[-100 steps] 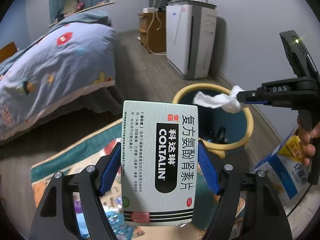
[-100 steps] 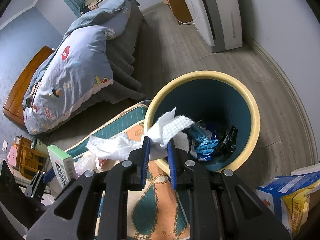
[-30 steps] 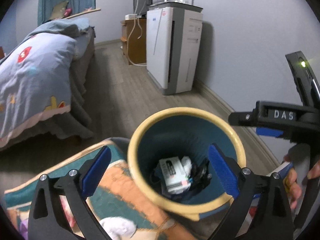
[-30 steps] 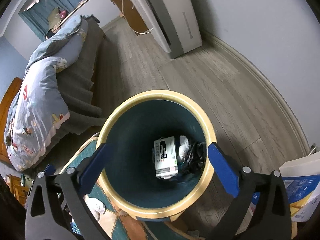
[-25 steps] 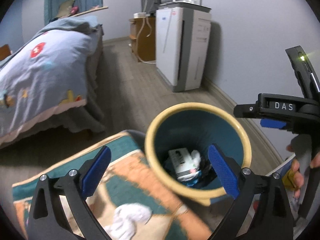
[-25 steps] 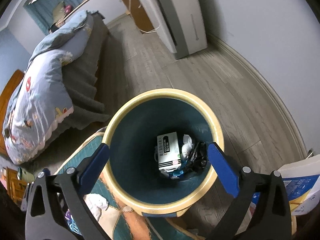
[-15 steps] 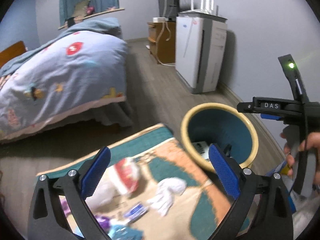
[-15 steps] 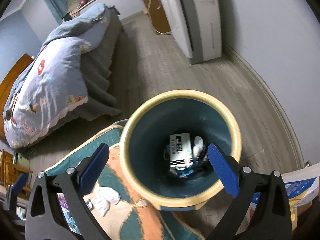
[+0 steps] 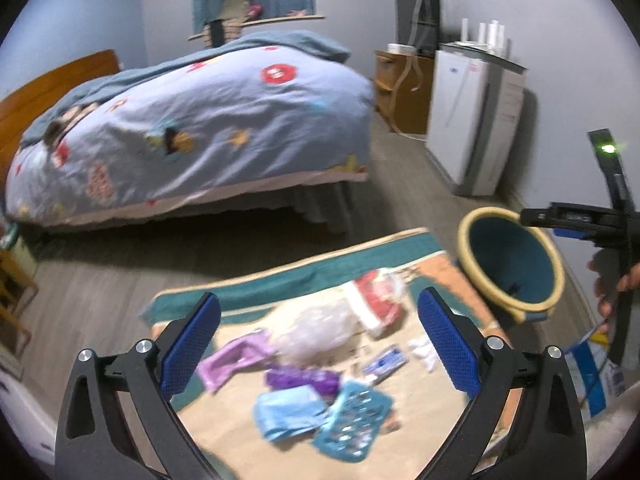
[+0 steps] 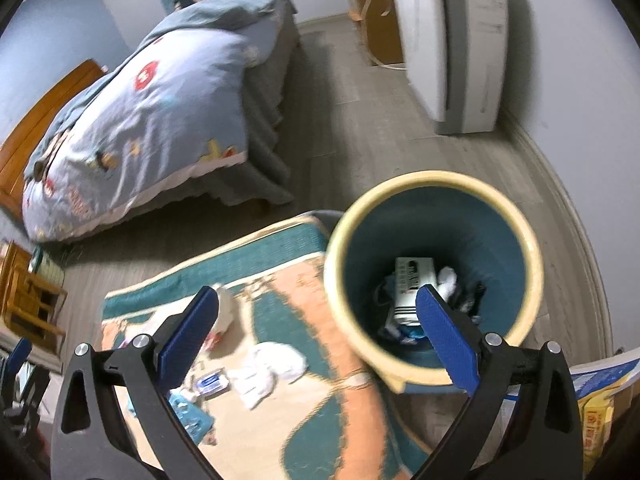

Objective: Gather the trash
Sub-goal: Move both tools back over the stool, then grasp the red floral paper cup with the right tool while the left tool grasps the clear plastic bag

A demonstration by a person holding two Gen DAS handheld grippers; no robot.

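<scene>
A rug (image 9: 436, 392) is carrying scattered trash: a clear plastic bag (image 9: 316, 330), a purple wrapper (image 9: 232, 360), a white tissue (image 10: 272, 372). The bin (image 10: 434, 276) beside it is holding a medicine box (image 10: 412, 284). The left gripper (image 9: 318, 346) and right gripper (image 10: 316, 330) are both hanging spread wide, gripping nothing.

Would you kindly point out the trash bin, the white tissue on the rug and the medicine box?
trash bin (image 10: 432, 184), right wrist view, far yellow rim.
white tissue (image 10: 272, 368), right wrist view, centre of the crumple.
medicine box (image 10: 412, 280), right wrist view, printed top face.
</scene>
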